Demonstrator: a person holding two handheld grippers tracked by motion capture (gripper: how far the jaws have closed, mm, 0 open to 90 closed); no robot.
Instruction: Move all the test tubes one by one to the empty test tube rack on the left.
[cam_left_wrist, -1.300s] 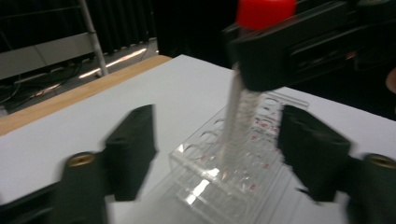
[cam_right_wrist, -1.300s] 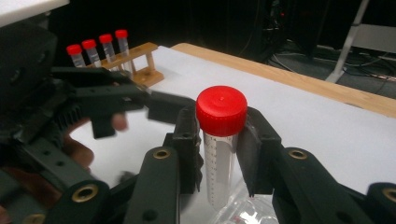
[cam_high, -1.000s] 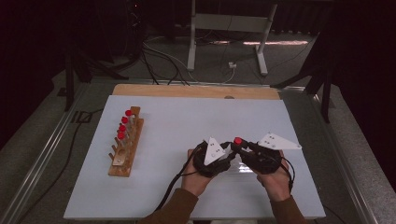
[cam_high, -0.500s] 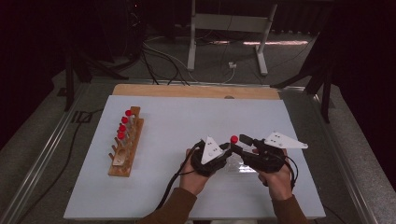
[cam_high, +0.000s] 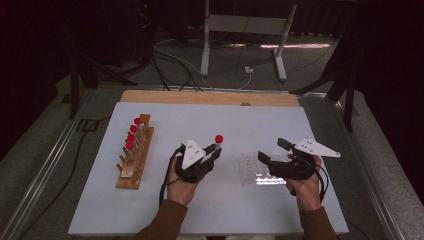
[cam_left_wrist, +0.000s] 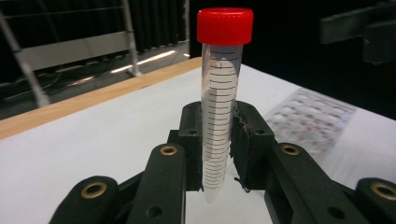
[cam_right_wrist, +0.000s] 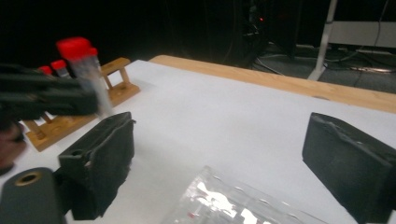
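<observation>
My left gripper (cam_high: 214, 151) is shut on a clear graduated tube with a red cap (cam_left_wrist: 222, 116), which stands upright between the pads. The tube's cap (cam_high: 218, 138) rises above the gripper in the high view. My right gripper (cam_high: 272, 149) stands to its right, over a clear plastic well plate (cam_high: 260, 171). Its jaws have just been opening and are now wide apart (cam_right_wrist: 224, 154), with nothing between them. From the right gripper view the held tube (cam_right_wrist: 88, 70) is at the left, apart from the pads (cam_right_wrist: 105, 158).
A wooden rack (cam_high: 135, 155) with several red-capped tubes stands at the left of the white table top (cam_high: 225, 215). A wooden strip (cam_high: 210, 97) runs along the far edge. A metal stand and cables are on the floor beyond.
Both grippers were together at the tube. The right gripper has let go and opened. The left hand has carried the tube leftward, away from the right one.
</observation>
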